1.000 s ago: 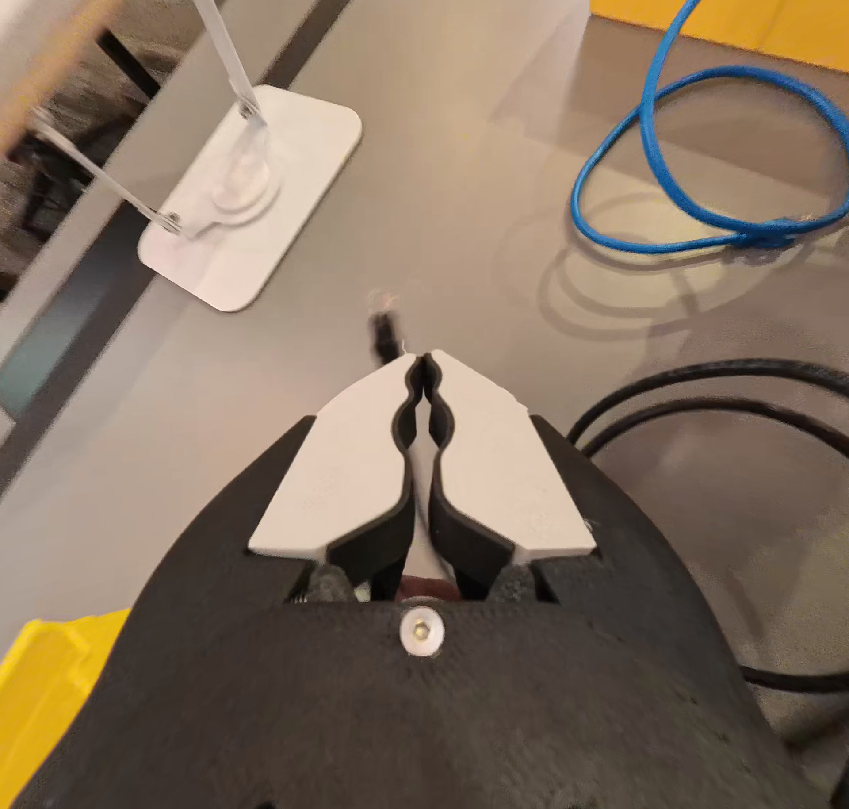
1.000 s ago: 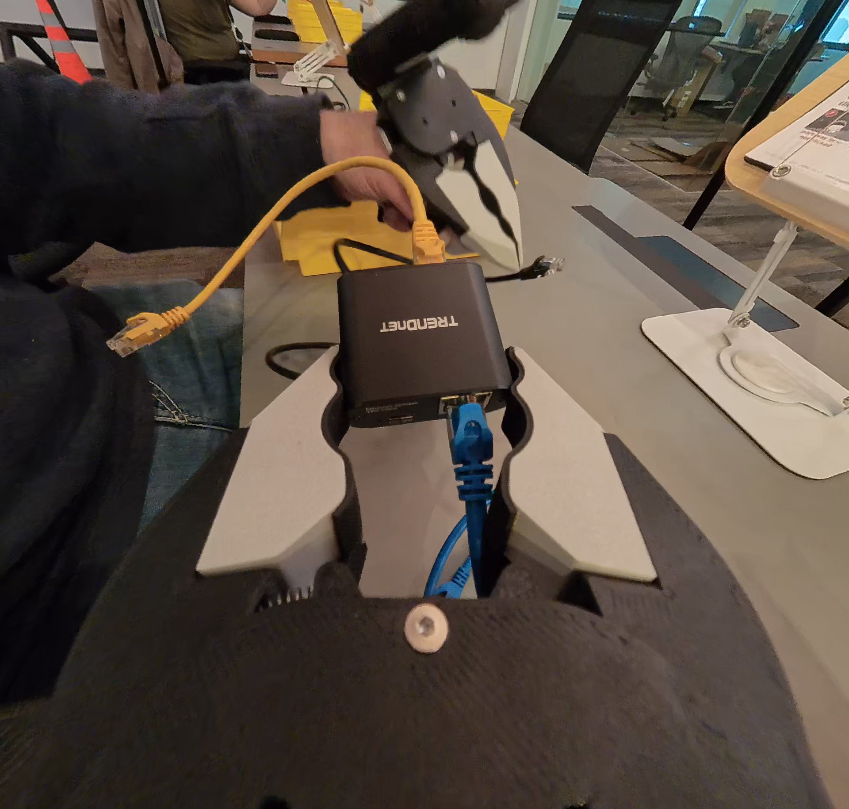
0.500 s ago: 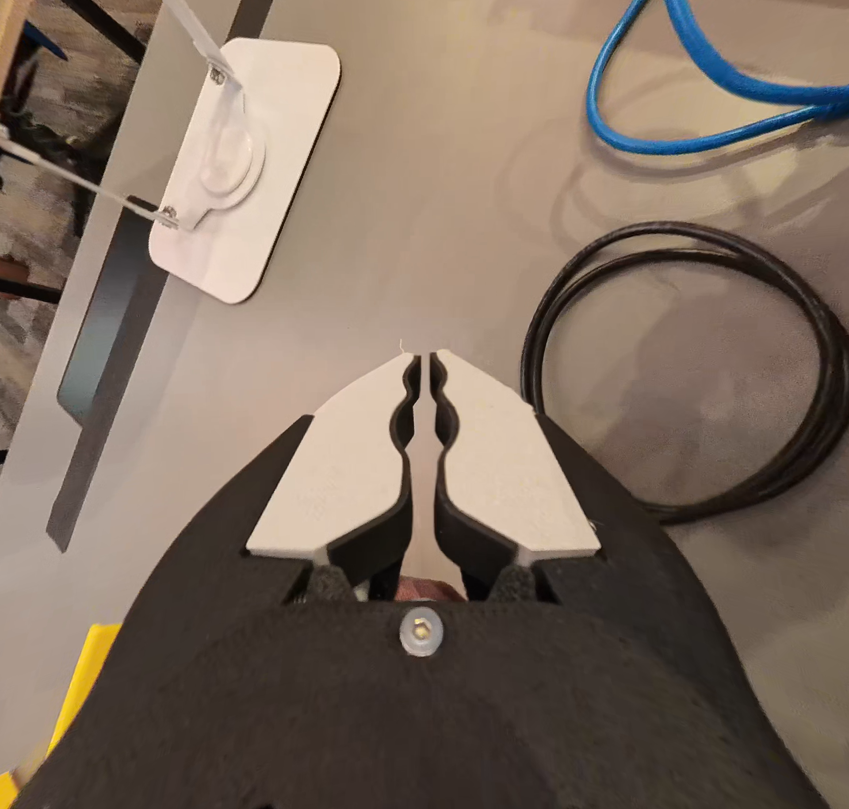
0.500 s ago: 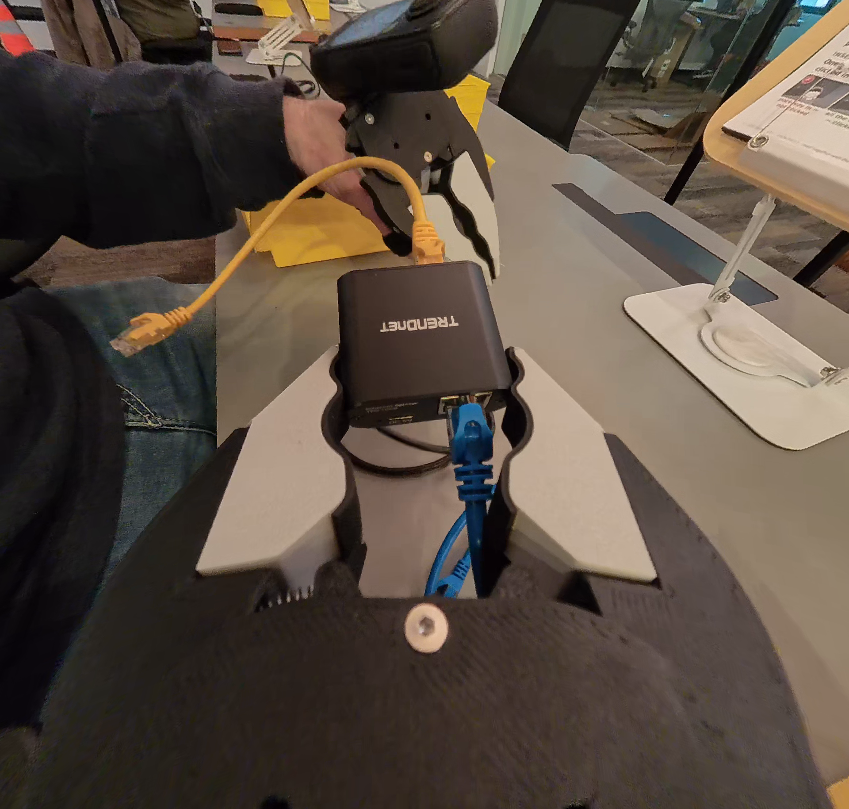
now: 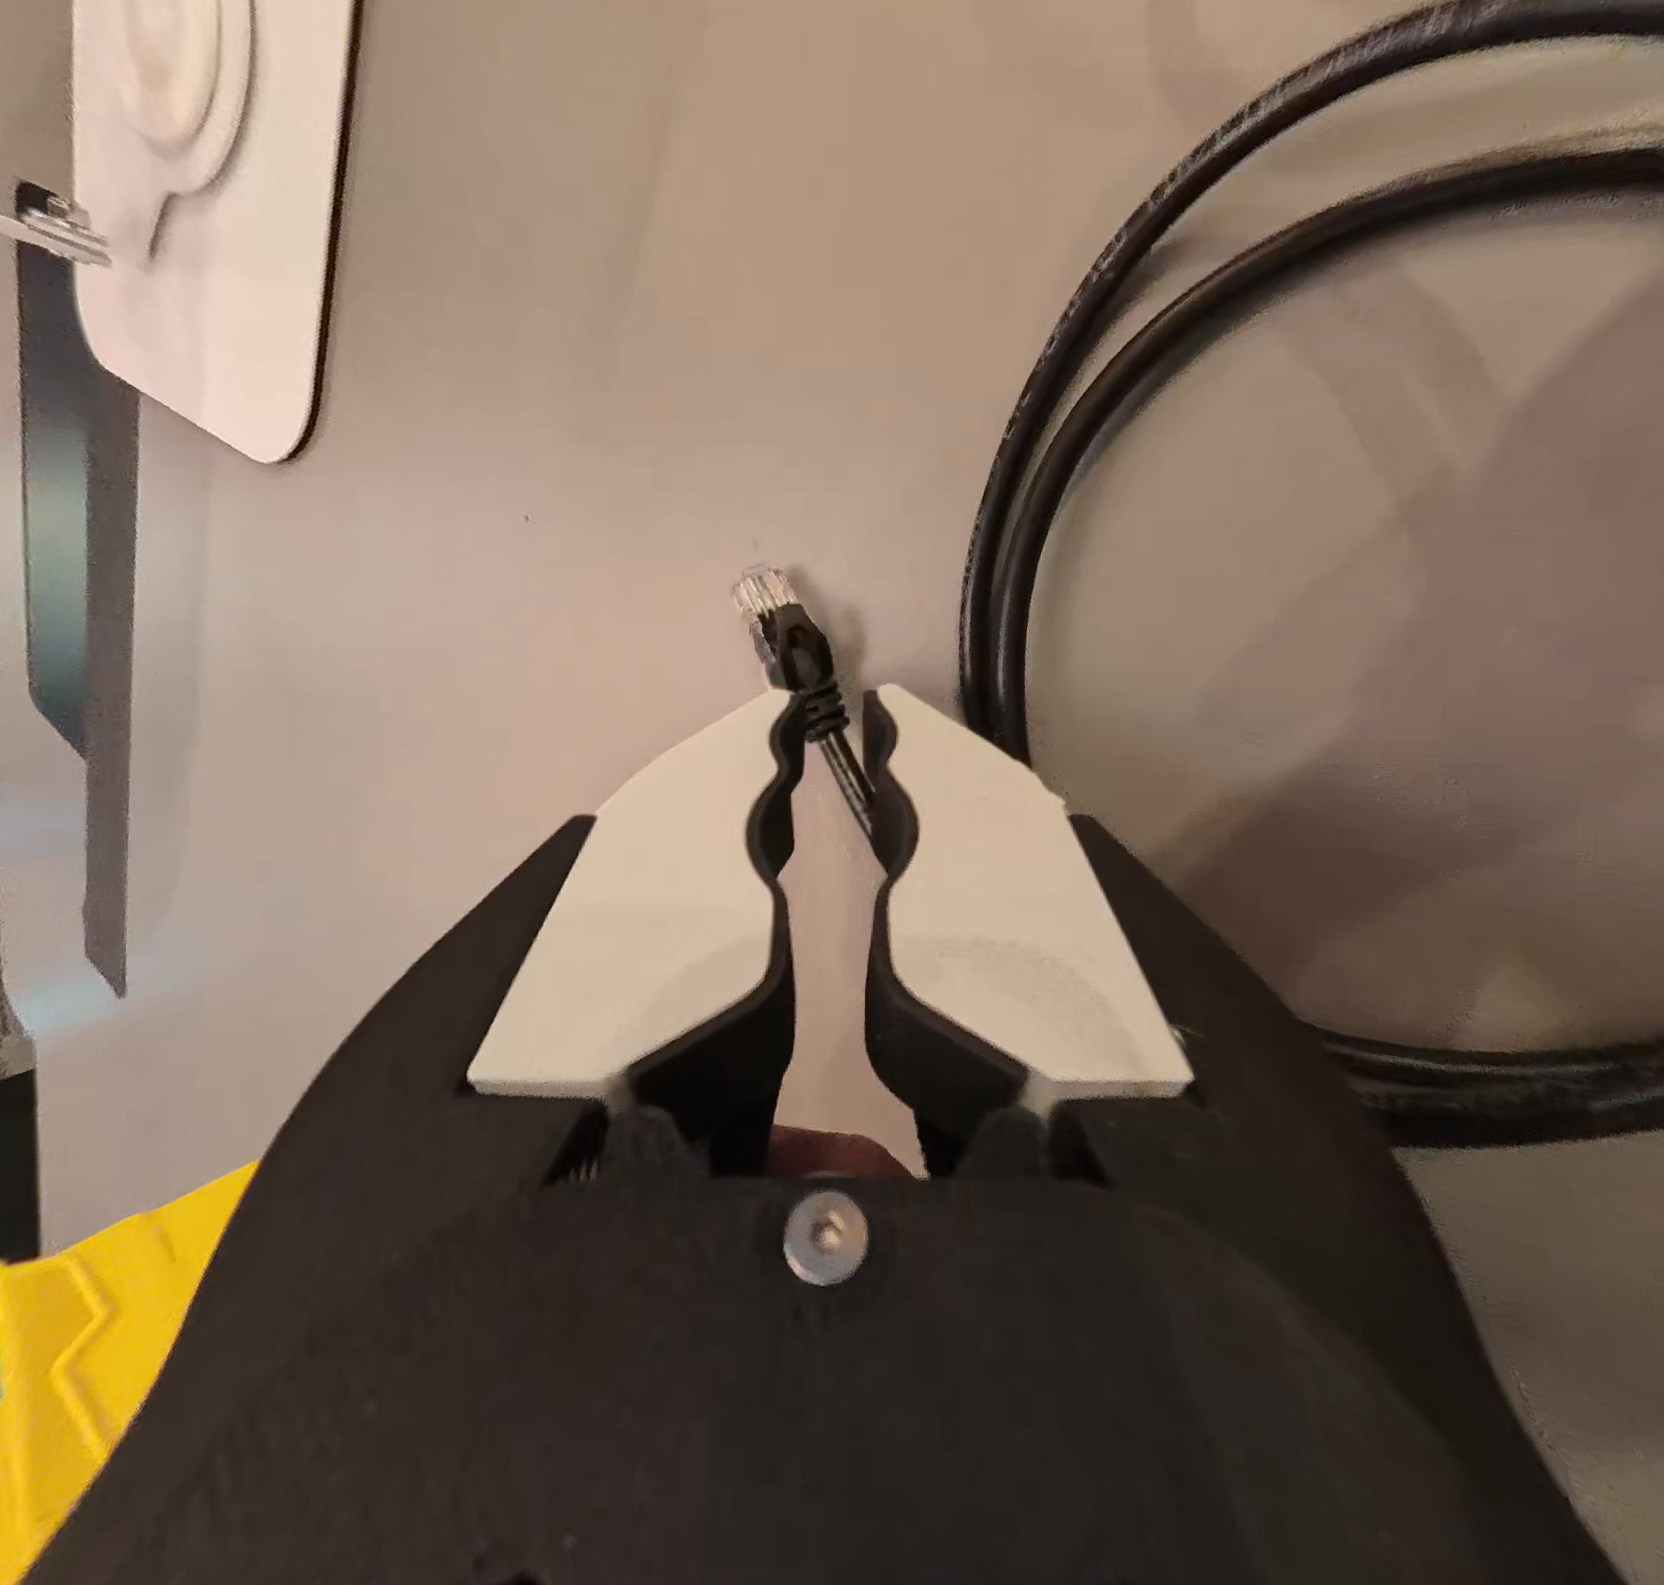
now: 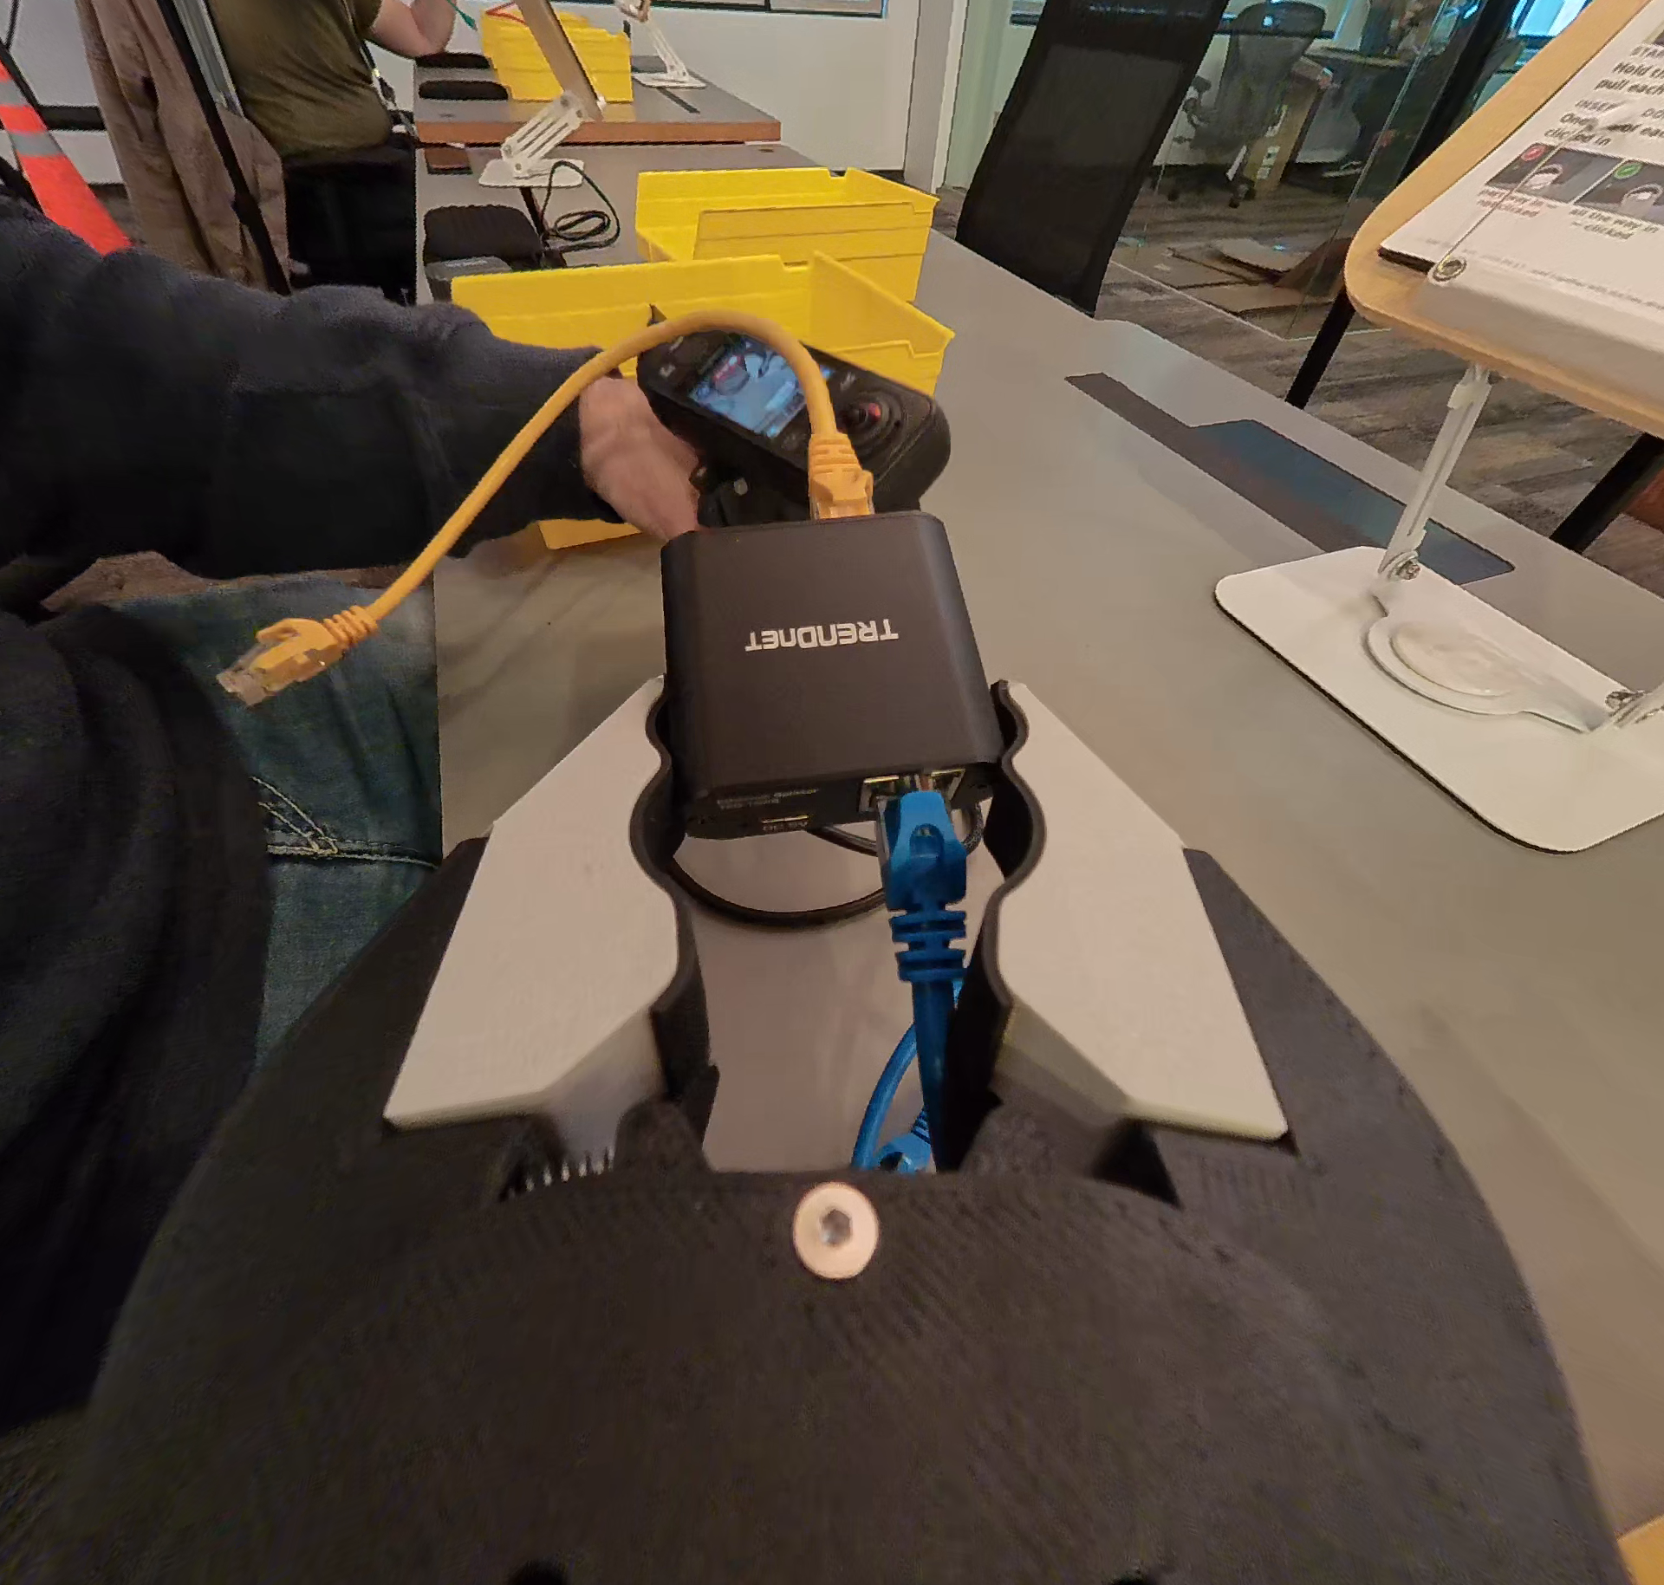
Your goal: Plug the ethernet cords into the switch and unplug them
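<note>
My right gripper [image 6: 833, 695] is shut on a black switch [image 6: 819, 641] and holds it just above the grey table. A blue cord [image 6: 926, 893] is plugged into a port on its near side. A yellow cord [image 6: 540, 470] is plugged into its far side, and its free plug [image 6: 270, 659] hangs at the left. In the left wrist view my left gripper [image 5: 824, 704] points down at the table, jaws slightly apart, astride a black cord's plug [image 5: 779, 632]. The left gripper also shows behind the switch in the right wrist view [image 6: 792, 425], fingertips hidden.
The black cord's coil [image 5: 1035, 551] lies right of the left gripper. A white stand base [image 5: 207, 191] sits at the left, and in the right wrist view [image 6: 1441, 686] at the right. Yellow bins [image 6: 720, 299] stand behind the switch. A person's sleeve [image 6: 270, 425] crosses the table edge. There is about 20 cm between the tips of the two grippers.
My left gripper has dropped close to the table and its jaws have parted a little around the black plug. The right gripper still holds the switch.
</note>
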Motion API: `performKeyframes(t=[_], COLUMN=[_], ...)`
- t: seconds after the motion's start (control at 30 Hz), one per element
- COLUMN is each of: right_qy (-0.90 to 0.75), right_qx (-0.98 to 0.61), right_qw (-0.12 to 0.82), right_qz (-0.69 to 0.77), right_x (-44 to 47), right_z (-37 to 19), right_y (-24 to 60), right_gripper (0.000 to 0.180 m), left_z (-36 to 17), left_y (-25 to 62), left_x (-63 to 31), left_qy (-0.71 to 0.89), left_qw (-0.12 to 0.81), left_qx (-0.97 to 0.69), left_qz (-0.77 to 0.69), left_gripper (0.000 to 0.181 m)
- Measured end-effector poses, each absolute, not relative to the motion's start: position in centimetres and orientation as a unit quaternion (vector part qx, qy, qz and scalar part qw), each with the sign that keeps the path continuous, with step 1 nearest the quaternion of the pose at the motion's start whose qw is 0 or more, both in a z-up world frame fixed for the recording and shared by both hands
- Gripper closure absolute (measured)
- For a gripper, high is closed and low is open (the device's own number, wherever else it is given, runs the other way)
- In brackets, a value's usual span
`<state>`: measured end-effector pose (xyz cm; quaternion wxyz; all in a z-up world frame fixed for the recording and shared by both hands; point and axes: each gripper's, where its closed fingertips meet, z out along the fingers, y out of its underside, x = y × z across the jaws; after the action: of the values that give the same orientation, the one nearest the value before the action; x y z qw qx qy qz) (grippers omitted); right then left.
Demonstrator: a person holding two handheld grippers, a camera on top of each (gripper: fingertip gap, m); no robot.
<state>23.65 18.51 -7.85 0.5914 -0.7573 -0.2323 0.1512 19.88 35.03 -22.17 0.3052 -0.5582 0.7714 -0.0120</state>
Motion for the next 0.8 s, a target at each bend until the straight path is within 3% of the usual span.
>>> performKeyframes(t=[0.8], right_qy=[-0.229], right_qx=[-0.749], right_qw=[0.6], right_qz=[0.164], right_x=[23.3], right_z=[-7.3], right_y=[18.5], right_gripper=[0.115], left_z=[-22.9], left_y=[36.2], left_x=[20.7], left_qy=[0.748], left_qw=[0.304], left_qx=[-0.588], left_qz=[-0.058], left_gripper=[0.168])
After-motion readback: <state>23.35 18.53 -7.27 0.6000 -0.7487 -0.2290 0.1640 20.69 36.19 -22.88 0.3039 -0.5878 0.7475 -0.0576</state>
